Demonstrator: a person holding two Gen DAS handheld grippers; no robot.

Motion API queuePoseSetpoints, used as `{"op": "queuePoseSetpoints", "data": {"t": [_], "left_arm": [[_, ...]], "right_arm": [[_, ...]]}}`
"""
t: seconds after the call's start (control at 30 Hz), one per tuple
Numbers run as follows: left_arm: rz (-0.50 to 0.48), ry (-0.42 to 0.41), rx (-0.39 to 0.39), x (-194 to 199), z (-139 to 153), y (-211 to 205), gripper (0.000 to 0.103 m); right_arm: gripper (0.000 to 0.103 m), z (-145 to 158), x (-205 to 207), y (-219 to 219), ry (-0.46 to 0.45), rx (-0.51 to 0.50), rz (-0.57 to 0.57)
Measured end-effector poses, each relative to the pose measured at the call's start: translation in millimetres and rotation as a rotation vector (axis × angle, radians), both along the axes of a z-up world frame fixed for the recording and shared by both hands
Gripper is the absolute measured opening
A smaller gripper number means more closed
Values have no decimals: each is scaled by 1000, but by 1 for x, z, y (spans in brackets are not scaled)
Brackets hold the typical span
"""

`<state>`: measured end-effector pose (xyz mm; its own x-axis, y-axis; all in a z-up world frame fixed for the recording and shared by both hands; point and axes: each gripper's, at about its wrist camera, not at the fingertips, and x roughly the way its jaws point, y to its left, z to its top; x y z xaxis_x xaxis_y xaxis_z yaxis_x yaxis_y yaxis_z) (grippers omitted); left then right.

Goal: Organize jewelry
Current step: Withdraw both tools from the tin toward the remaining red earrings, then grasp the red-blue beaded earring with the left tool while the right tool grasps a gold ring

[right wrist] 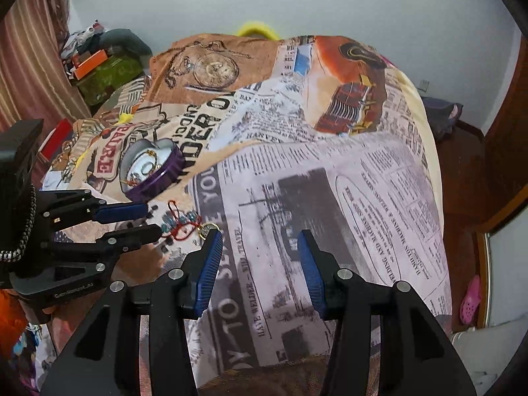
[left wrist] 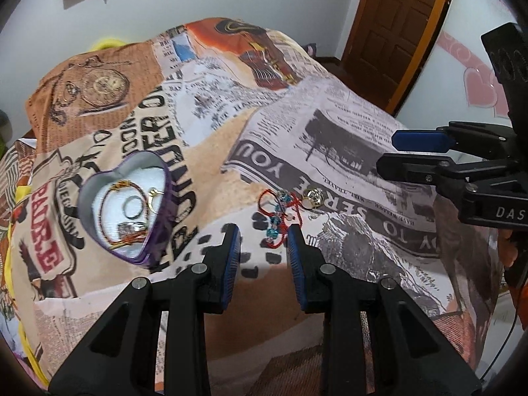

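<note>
The left gripper hangs with jaws apart just short of a red-cord bracelet with blue beads lying on the newspaper-print bedspread. Beside it rests a gold ring. The right gripper gapes, empty. A purple heart-shaped tin sits left, holding jewelry.

A bed covered in a newspaper-print sheet, with jewelry lying on it.

A purple heart-shaped tin sits open on the sheet, holding bangles and rings. Well apart to its right lie a red cord bracelet with blue beads and, just beside it, a gold ring.
</note>
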<state>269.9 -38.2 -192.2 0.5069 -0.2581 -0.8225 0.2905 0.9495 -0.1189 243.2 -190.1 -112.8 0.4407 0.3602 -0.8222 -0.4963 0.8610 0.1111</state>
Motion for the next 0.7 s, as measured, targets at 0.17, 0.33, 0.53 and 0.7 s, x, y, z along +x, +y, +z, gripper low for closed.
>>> {"op": "queuePoseSetpoints", "data": {"t": [0.17, 0.33, 0.53, 0.7], "left_arm": [[0, 27, -34, 6, -6, 3, 5], [6, 18, -50, 5, -5, 6, 5], [53, -53, -64, -4, 12, 16, 4], [64, -104, -71, -12, 28, 23, 4]], "right_arm": [[44, -6, -2, -2, 17, 5, 12], [44, -12, -2, 1, 33, 13, 22], [44, -21, -6, 13, 45, -16, 63], [44, -24, -8, 20, 43, -30, 84]]}}
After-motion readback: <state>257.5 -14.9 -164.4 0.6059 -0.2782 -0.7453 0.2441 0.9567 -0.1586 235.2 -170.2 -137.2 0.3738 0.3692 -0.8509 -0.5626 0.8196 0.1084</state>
